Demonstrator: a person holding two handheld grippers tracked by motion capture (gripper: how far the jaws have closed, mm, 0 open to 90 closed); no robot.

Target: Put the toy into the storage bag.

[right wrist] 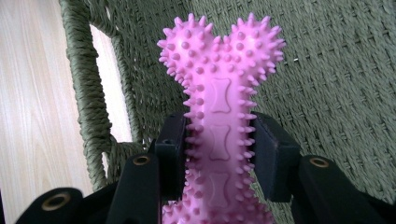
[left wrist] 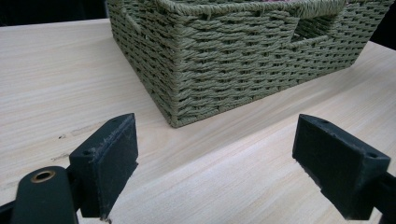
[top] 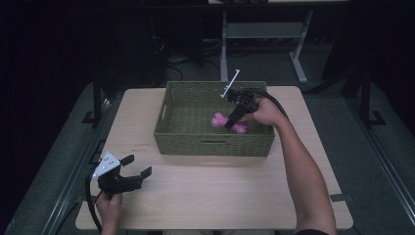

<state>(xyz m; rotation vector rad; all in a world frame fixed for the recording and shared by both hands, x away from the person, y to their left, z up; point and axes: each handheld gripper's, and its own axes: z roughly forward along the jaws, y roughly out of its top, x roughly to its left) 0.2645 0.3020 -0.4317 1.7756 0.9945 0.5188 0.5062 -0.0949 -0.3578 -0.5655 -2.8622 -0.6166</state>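
Left gripper (top: 136,166): near left of the table, held low over the bare top by one hand; matt black body with a grey three-cornered plate on top. Jaws spread wide, nothing between them; in the left gripper view the pads (left wrist: 112,161) are blocky, dull black and slightly rough at the edges.

Table (top: 205,196): rectangular, pale wood-grain top, smooth, with rounded corners.

Basket (top: 210,144): rectangular, olive-green woven cord with a thick braided rim and slot handles in its walls; stands at the middle of the table's far half, its near left corner close before the left gripper.

Right gripper (top: 231,122): reaches down into the right part of the basket from the far right. Jaws clamped on the shaft of the toy bone.

Toy bone (right wrist: 219,93): bright pink, rubbery, covered in small blunt spikes, with two knobbed lobes at the end and bone-shaped recesses along the shaft. Inside the basket, over its woven floor; whether it touches the floor cannot be told.
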